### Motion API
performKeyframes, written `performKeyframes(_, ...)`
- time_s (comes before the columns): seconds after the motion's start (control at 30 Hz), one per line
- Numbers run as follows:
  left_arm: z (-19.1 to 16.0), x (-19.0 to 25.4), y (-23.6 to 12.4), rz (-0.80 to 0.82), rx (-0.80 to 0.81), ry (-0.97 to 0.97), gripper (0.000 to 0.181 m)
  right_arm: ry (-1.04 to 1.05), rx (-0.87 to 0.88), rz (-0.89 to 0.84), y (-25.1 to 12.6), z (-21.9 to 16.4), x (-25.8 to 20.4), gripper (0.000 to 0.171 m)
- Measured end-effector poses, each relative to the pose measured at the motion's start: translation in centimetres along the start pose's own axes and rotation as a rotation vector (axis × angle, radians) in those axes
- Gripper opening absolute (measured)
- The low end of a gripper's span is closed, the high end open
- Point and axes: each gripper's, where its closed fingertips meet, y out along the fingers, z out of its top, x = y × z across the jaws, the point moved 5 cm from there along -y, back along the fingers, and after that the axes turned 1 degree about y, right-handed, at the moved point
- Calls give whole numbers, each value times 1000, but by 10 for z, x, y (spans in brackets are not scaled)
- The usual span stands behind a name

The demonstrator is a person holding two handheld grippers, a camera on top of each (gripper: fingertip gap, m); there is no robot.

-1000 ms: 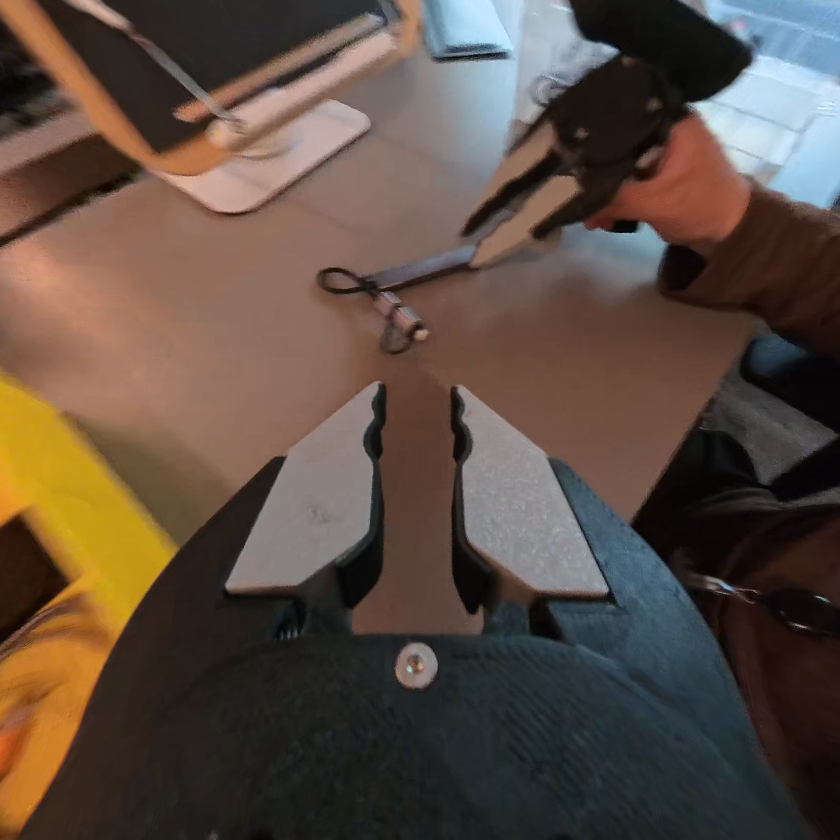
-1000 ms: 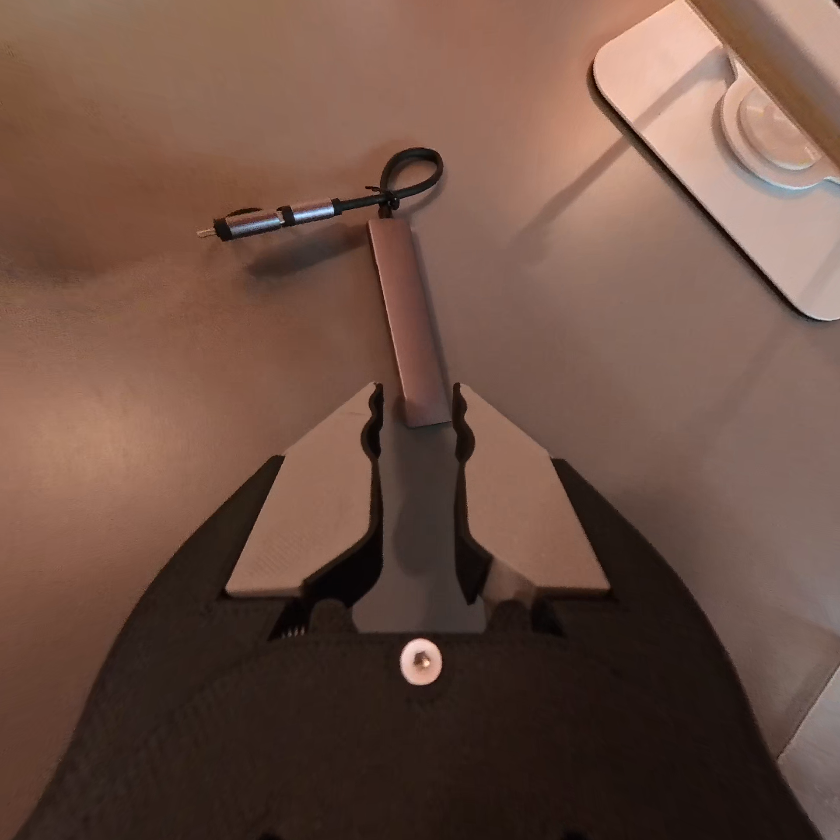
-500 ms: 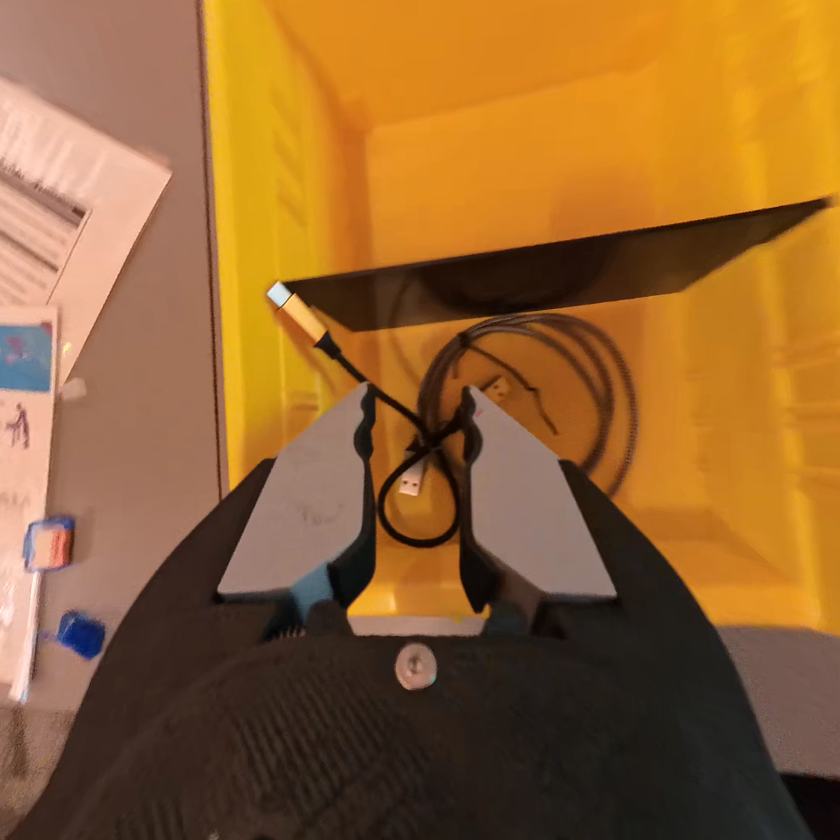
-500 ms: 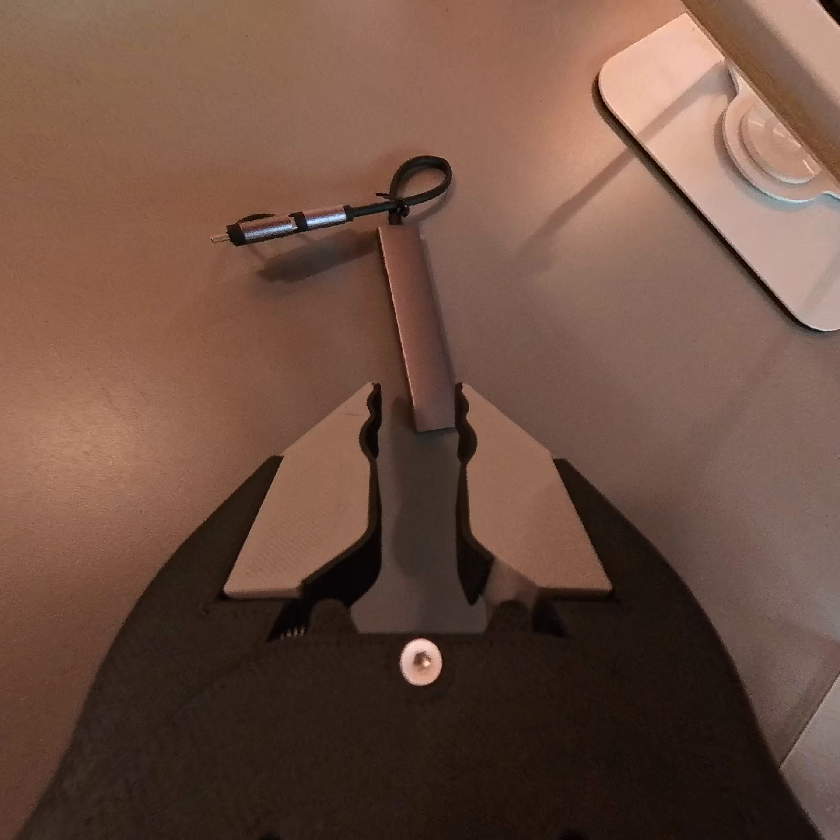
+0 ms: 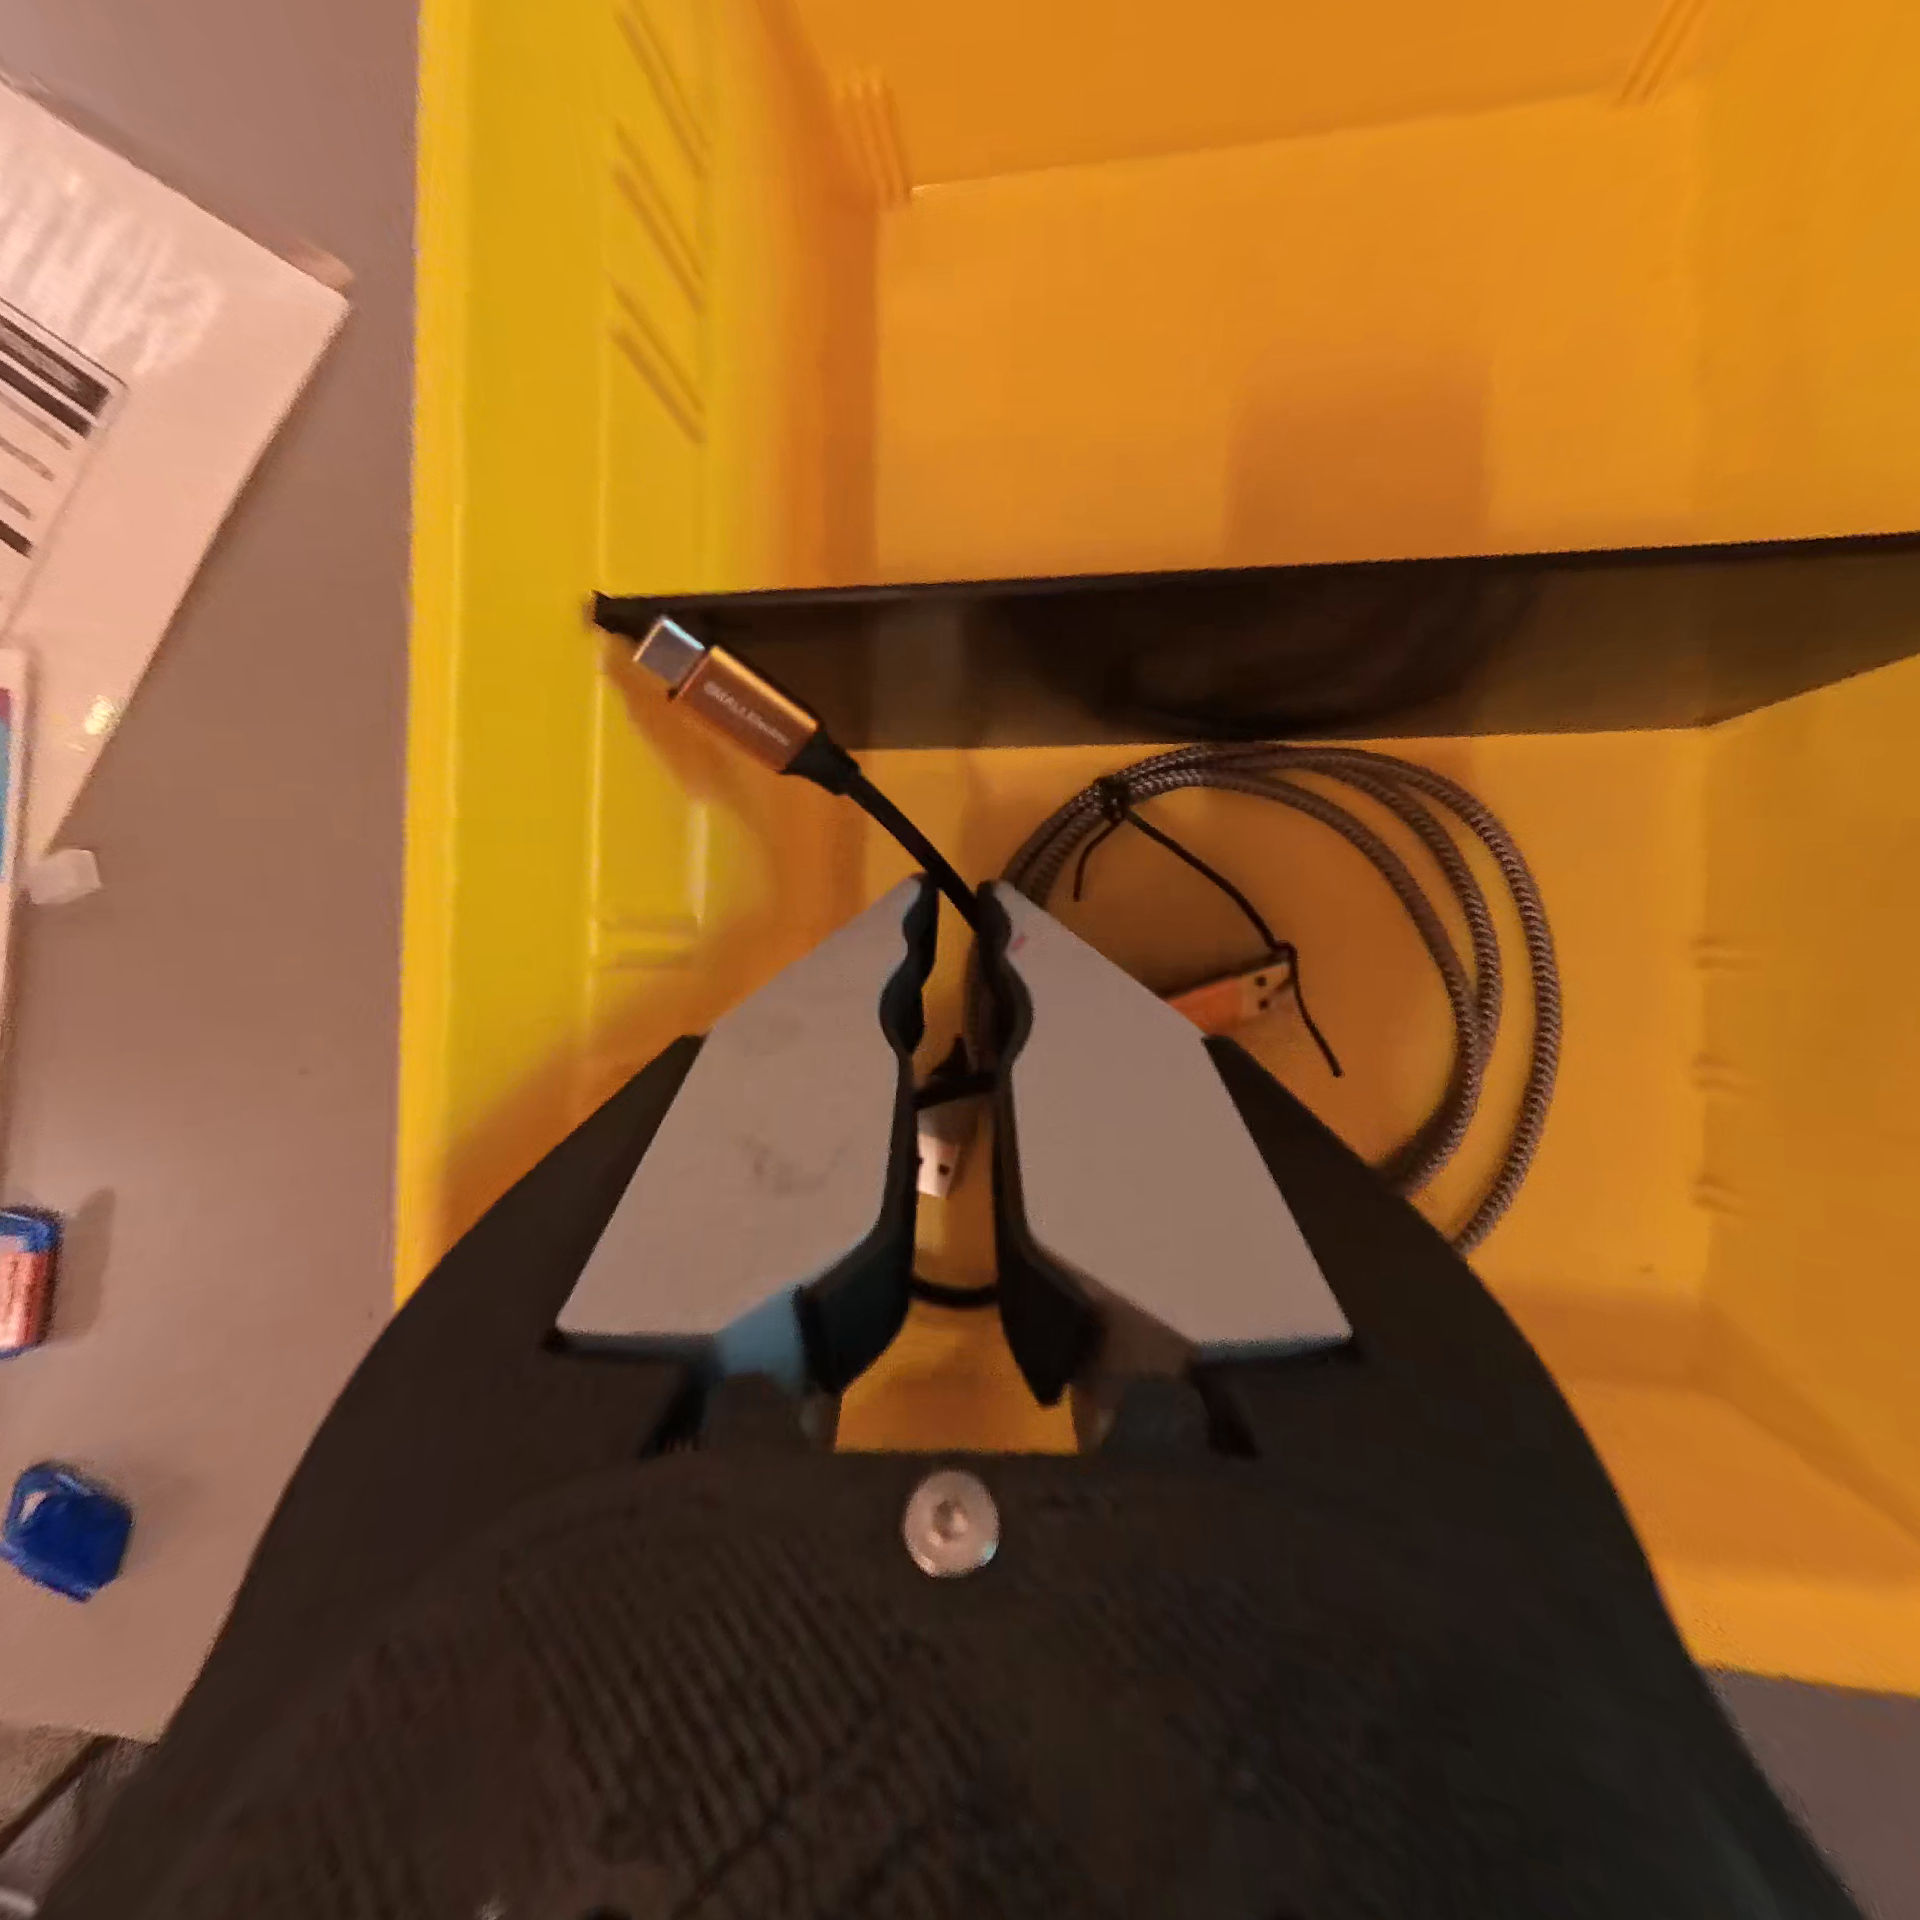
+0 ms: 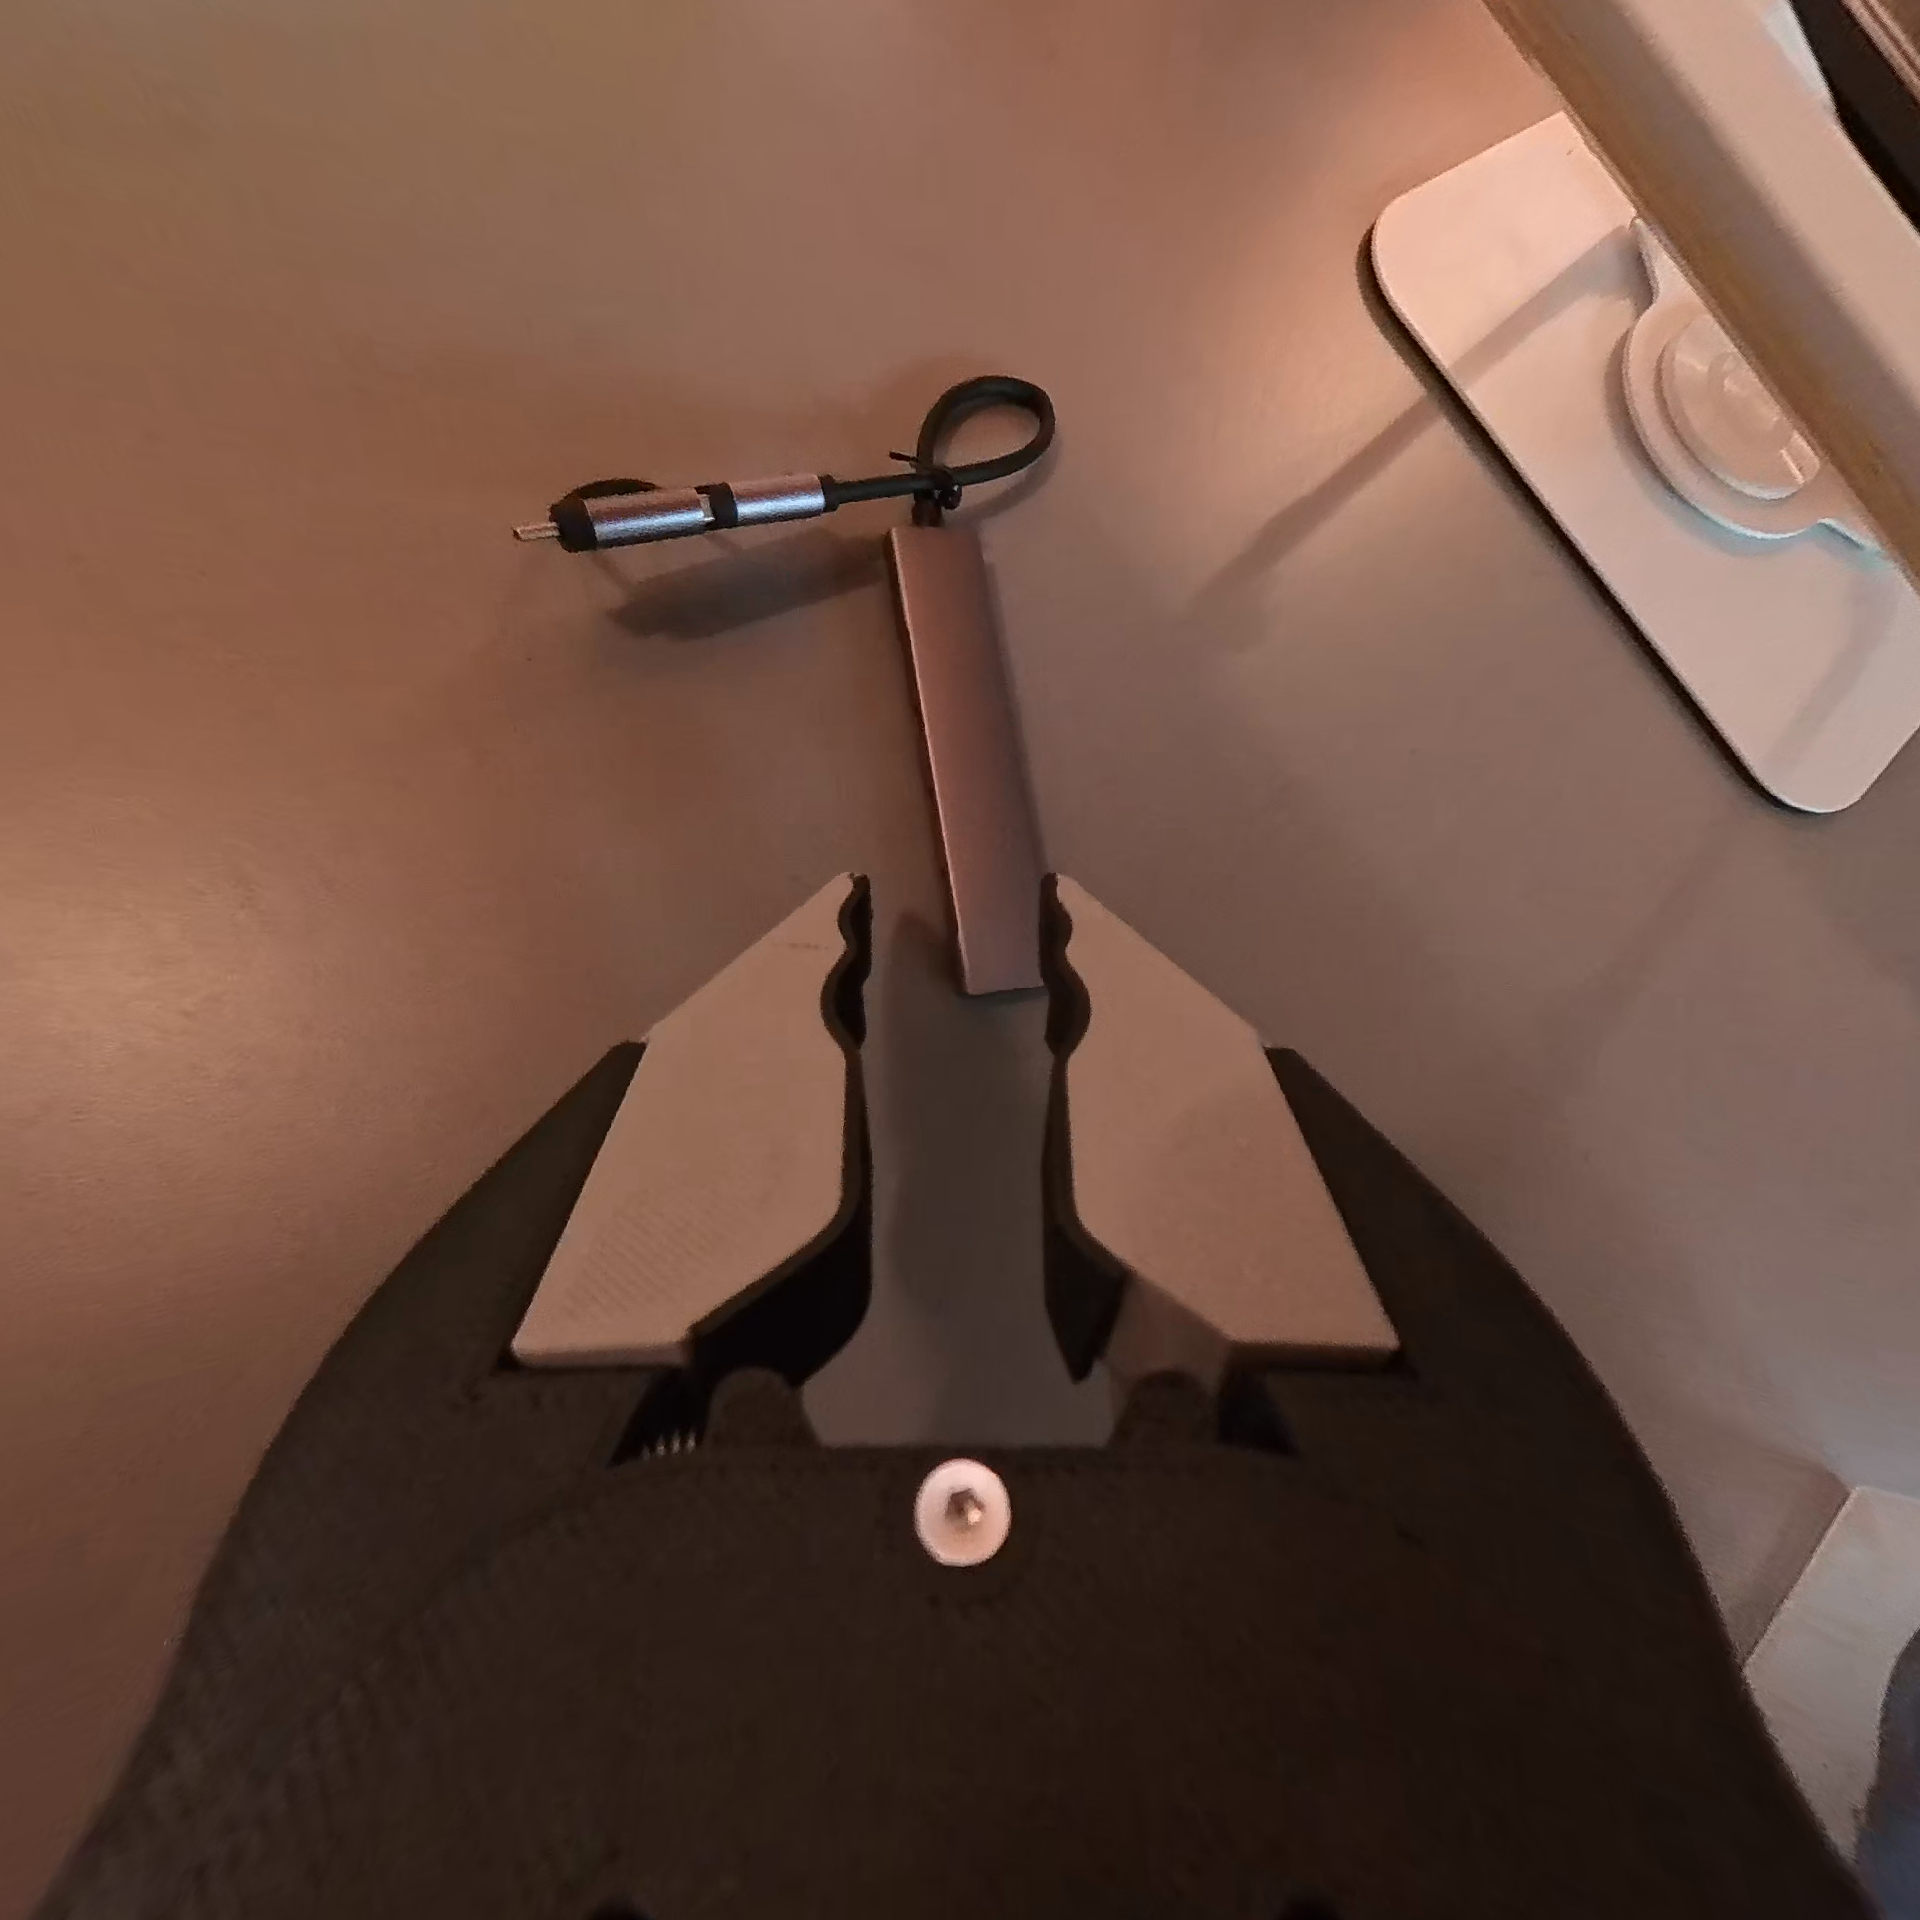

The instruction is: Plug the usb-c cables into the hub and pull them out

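Note:
In the left wrist view my left gripper [image 5: 954, 899] is inside a yellow bin [image 5: 520, 520]. Its jaws are closed on a thin black cable [image 5: 904, 831] whose gold USB-C plug [image 5: 743, 712] sticks out up and to the left. The cable's USB-A plug [image 5: 940, 1143] hangs between the fingers. In the right wrist view my right gripper [image 6: 954, 894] is open, low over the table. The near end of the slim grey hub [image 6: 966, 748] lies between its fingertips, close to the right one. The hub's short lead ends in a grey plug [image 6: 665, 514] at the left.
A black divider [image 5: 1351, 644] crosses the bin. A coiled braided cable [image 5: 1496, 935] with an orange plug [image 5: 1236, 987] lies below it. Papers [image 5: 135, 416] and small blue items [image 5: 62, 1527] lie left of the bin. A white monitor stand base [image 6: 1558, 416] sits right of the hub.
My left gripper swung from the table to the yellow bin, went down and closed its jaws on the black cable. My right gripper edged slightly forward along the hub and stayed open.

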Motion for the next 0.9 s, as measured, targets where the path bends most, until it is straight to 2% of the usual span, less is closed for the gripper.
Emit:
performKeyframes(0.23, 29, -4, -46, 67, 221, 42, 0, -8, -3, -2, 1, 0, -1, 29)
performKeyframes(0.33, 32, 1, -55, 35, 214, 34, 0, -5, -1, -3, 0, 0, -1, 29)
performKeyframes(0.57, 15, 8, -22, 14, 105, -11, 43, -10, 8, -10, -2, 1, -1, 29)
performKeyframes(0.67, 9, 3, -3, 41, 60, -33, 37, -16, 9, -14, -2, 1, -2, 29)
performKeyframes(0.73, 8, 2, 6, 31, 37, -11, 1, -17, 6, -15, -2, 0, -2, 29)
performKeyframes(0.8, 13, 4, 3, 8, 74, 11, 0, -18, 5, -18, -2, 0, -1, 29)
performKeyframes(0.9, 34, 3, -22, 59, 216, 37, 0, -14, 9, -16, -2, 0, 0, 28)
